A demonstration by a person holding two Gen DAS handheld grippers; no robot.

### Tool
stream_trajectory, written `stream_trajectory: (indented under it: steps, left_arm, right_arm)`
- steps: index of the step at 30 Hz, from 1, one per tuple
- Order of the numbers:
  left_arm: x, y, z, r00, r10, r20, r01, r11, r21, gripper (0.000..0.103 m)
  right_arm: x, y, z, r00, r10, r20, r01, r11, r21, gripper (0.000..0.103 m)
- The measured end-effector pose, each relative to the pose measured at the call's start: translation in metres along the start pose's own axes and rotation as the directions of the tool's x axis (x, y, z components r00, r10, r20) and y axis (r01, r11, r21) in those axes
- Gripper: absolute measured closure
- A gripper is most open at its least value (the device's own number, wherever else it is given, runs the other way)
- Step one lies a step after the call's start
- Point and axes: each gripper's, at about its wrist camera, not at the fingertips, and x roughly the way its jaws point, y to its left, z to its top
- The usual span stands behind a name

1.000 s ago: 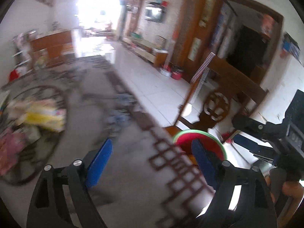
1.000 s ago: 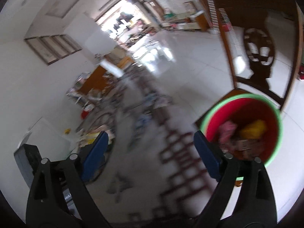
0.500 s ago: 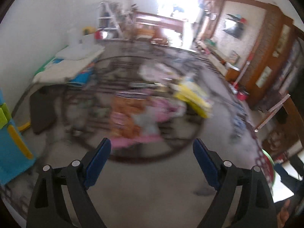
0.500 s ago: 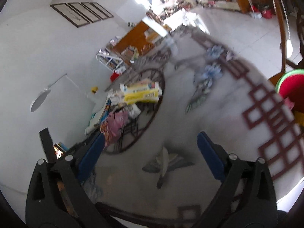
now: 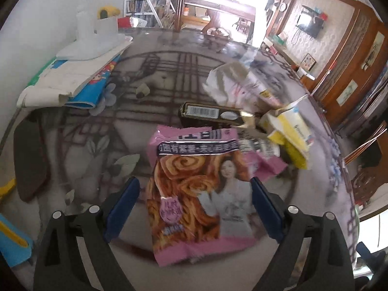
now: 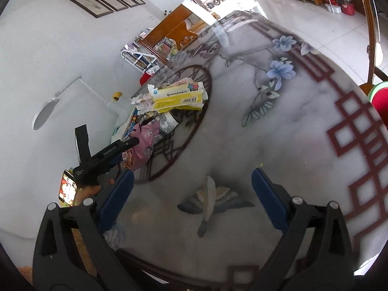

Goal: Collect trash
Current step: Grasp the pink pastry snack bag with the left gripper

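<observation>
A pink snack wrapper (image 5: 194, 189) with pastry swirls lies flat on the patterned round table, between the open fingers of my left gripper (image 5: 194, 206). Behind it lie a dark box (image 5: 211, 116), a crumpled white wrapper (image 5: 232, 84) and a yellow packet (image 5: 291, 135). The right wrist view shows the same pile, with the yellow packet (image 6: 179, 97) on top and the pink wrapper (image 6: 143, 143) lower down, and the left gripper's body beside it. My right gripper (image 6: 191, 198) is open and empty over bare table. The red bin with a green rim (image 6: 380, 99) shows at the right edge.
A stack of papers and a blue booklet (image 5: 72, 77) lies at the table's back left, with a white lamp base (image 5: 94, 41) on it. A dark cloth (image 5: 29, 160) lies at the left edge. A wooden chair (image 6: 371, 31) stands beyond the table near the bin.
My left gripper has swung from the bin side to the trash pile and closed in over the pink wrapper. My right gripper has turned away from the bin toward the table's middle.
</observation>
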Motion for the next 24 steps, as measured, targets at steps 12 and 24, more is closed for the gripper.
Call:
stream_trajectory:
  steps: [12, 24]
  left_arm:
    - [-0.009, 0.014, -0.016, 1.000, -0.021, 0.015, 0.022, 0.998, -0.067, 0.061]
    - [-0.083, 0.027, -0.080, 0.994, -0.009, 0.106, 0.024, 0.989, -0.146, 0.061]
  right_arm:
    - [0.007, -0.005, 0.001, 1.000, 0.001, -0.019, -0.001, 1.000, 0.024, 0.007]
    - [0.008, 0.005, -0.004, 0.998, -0.064, -0.027, 0.063, 0.997, -0.036, 0.007]
